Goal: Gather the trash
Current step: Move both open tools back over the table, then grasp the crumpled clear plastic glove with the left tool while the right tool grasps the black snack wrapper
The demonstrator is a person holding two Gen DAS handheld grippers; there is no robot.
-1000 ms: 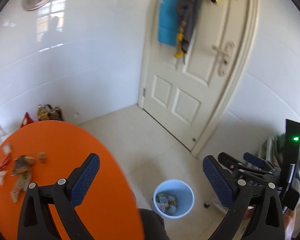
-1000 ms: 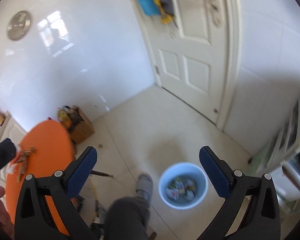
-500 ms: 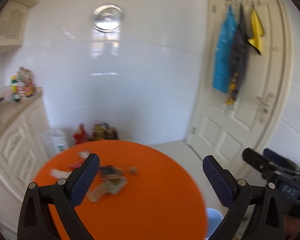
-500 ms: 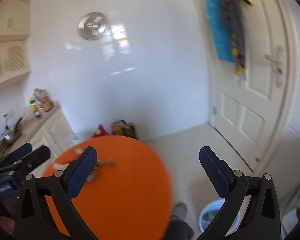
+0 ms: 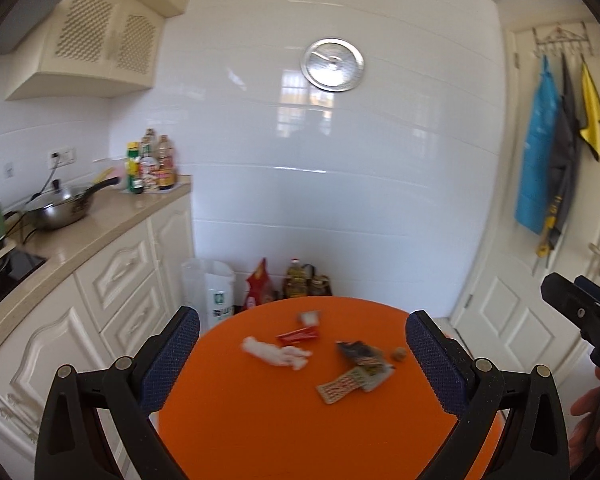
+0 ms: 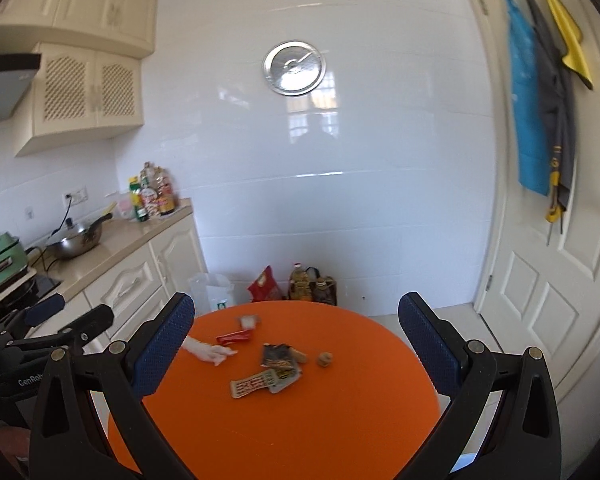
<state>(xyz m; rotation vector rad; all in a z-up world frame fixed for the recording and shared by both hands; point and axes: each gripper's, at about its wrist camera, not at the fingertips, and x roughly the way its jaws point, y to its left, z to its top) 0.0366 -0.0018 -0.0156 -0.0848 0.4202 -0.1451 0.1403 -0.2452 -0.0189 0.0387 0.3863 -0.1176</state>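
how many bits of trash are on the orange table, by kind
White tissue or paper scraps: 2, a crumpled tissue and a small scrap
Wrappers and packets: 4, red, dark, patterned, silvery
Small brown lump: 1
Total: 7, though blur makes this approximate

Bright daylight; window glare on the white wall tiles (image 5: 320,148); trash (image 5: 356,364) perhaps motion-blurred; fisheye bending and dark corners.

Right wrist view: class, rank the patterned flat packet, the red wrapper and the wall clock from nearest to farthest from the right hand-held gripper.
1. Patterned flat packet, mid-table.
2. Red wrapper, farther back on the table.
3. Wall clock, high on the far wall.
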